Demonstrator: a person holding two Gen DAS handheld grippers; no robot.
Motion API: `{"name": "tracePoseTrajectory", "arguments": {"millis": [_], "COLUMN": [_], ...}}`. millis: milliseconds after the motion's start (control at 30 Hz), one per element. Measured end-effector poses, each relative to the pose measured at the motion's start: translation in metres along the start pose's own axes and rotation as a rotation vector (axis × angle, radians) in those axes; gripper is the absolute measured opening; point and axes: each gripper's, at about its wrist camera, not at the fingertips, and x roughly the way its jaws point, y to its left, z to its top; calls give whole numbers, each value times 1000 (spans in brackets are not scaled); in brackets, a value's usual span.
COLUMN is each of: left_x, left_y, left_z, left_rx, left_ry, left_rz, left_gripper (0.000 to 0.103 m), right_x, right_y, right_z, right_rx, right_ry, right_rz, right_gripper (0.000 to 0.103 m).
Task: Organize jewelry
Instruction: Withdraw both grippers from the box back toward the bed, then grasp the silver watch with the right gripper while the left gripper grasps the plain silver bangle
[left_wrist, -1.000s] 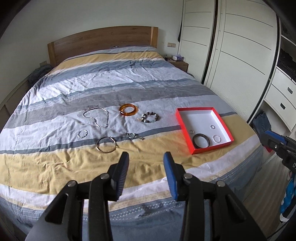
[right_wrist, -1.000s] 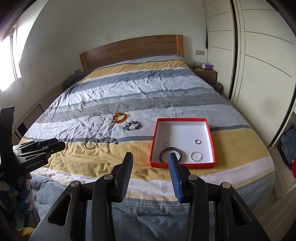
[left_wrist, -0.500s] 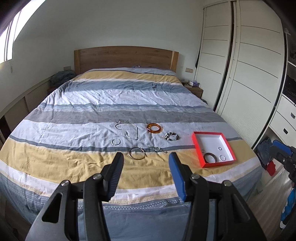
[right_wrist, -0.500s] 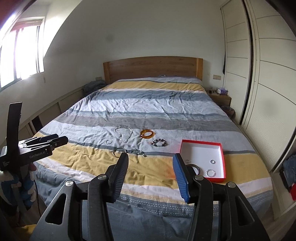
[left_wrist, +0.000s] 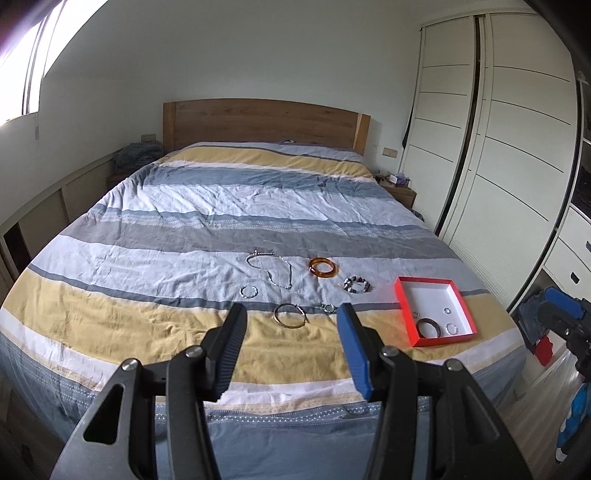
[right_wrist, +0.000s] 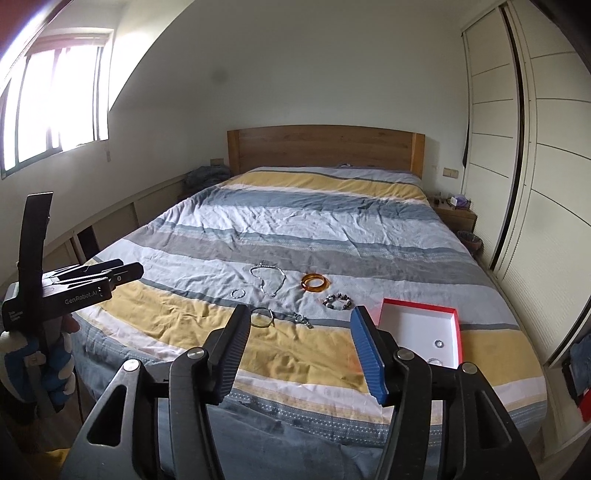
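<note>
Hiding tray (right_wrist: 458, 325) corner, right fingers (right_wrist: 364, 343)

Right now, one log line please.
left gripper open, empty | right gripper just opening, empty | red box part-filled | amber bangle on bed

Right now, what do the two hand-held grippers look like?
Each hand-held gripper, left and right, has a black frame with silver rivets, one black ribbed finger and one blue. The left's side reads GenRobot.AI; a blue-and-white glove wraps its handle.
</note>
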Motion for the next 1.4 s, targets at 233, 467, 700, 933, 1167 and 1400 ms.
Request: {"name": "tracePoseTrajectory", "arguments": {"millis": [233, 467, 700, 933, 1167, 1400], "left_x": [48, 114, 181, 241, 293, 337], "left_y": [10, 27, 36, 40, 38, 39], "left_z": [-4, -17, -34, -41, -37, -45], "left_rx": [-11, -45, -65, -92, -91, -80], "left_ry": [76, 185, 287, 360, 403, 455], "left_rz": [30, 65, 81, 71, 63, 73], "left_gripper": [49, 49, 49, 49, 49, 49], "right_x": [44, 113, 188, 263, 322, 372], "right_y": [-11, -26, -34, -38, -39, -37], "right_z": [-5, -15, -33, -47, -53, -49], "right_rx": [35, 65, 79, 78, 61, 28], "right_ry": [75, 182, 294, 397, 458, 486], "right_rz": [18, 52, 92, 124, 152, 173], "right_gripper": [56, 56, 56, 56, 56, 56]}}
